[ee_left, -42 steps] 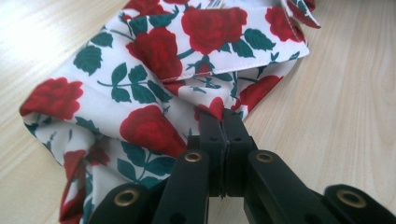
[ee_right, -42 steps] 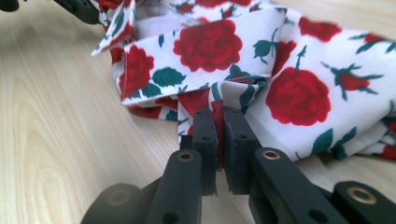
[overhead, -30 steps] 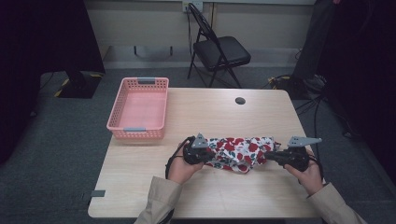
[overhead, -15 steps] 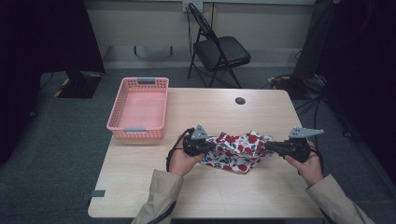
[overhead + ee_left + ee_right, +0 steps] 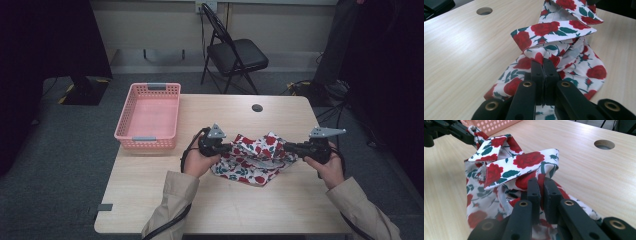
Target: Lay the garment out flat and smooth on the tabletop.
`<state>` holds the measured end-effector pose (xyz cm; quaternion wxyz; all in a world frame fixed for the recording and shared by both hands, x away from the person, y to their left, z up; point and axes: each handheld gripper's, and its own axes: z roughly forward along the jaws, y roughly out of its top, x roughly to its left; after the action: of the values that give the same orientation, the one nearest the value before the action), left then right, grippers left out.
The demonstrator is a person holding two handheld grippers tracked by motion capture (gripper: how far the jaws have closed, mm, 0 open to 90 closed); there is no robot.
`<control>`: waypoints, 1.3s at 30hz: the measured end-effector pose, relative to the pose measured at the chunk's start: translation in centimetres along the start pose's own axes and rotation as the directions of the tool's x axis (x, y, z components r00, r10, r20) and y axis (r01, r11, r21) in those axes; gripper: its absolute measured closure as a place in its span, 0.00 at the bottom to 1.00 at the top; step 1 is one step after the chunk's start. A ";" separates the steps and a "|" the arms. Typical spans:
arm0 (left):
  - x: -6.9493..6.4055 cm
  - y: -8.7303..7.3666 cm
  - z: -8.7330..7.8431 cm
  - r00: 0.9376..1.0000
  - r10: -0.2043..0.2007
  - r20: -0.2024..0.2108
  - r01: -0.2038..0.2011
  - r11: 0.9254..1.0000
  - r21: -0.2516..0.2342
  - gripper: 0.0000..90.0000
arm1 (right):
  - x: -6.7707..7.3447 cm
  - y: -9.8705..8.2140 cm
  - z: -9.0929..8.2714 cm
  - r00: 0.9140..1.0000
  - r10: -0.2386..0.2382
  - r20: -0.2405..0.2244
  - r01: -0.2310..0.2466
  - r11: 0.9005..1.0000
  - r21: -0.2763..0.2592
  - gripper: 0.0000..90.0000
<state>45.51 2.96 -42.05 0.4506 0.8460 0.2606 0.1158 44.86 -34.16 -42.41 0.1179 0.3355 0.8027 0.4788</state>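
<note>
- Cloth (image 5: 252,157): rose print, mid-table, right of pink basket (image 5: 149,116); soft, light, floppy.
- L gripper (image 5: 543,65), R gripper (image 5: 541,185): both clamped on cloth edges.
- Best grip pts: hems/corners.

a pale wooden rectangular table (image 5: 150,200) stands on grey carpet (image 5: 60,150), with a small round cable hole (image 5: 257,107) near its far edge. a pink perforated plastic basket (image 5: 149,116) with grey handle tabs sits on the table's far left corner, its long side running away from the person. beyond the table a black folding metal chair (image 5: 235,55) stands against the cream wall (image 5: 280,25), and dark cables (image 5: 320,92) lie on the floor to its right.
</note>
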 end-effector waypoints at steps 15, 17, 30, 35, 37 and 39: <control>6.9 4.2 4.1 0.956 -0.141 -0.257 0.122 0.988 -0.091 0.44 | -5.9 7.8 4.5 0.973 0.068 0.222 -0.048 0.994 -0.098 0.59; 6.3 3.9 4.0 0.960 -0.122 -0.251 0.108 0.992 -0.069 0.37 | -5.3 7.3 4.2 0.975 0.026 0.220 -0.008 0.997 -0.083 0.51; 0.8 -0.8 2.6 0.986 -0.071 -0.149 0.072 0.997 -0.003 0.28 | -0.2 -0.2 2.6 0.982 -0.097 0.160 0.091 0.995 0.044 0.34; -0.6 -2.5 2.3 0.990 -0.062 -0.124 0.064 0.998 0.011 0.27 | 0.8 -2.0 2.0 0.982 -0.108 0.153 0.100 0.993 0.060 0.32; -1.0 -3.1 2.4 0.991 -0.062 -0.118 0.064 0.998 0.016 0.26 | 1.1 -2.7 1.9 0.984 -0.103 0.144 0.094 0.993 0.067 0.31; -1.4 -3.7 2.4 0.992 -0.054 -0.110 0.057 0.998 0.027 0.26 | 1.3 -3.4 1.7 0.984 -0.106 0.145 0.096 0.992 0.080 0.31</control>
<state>44.09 2.18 -46.41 0.4260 0.8374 0.3100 0.1455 43.28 -33.20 -45.96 0.1894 0.3332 0.8245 0.4163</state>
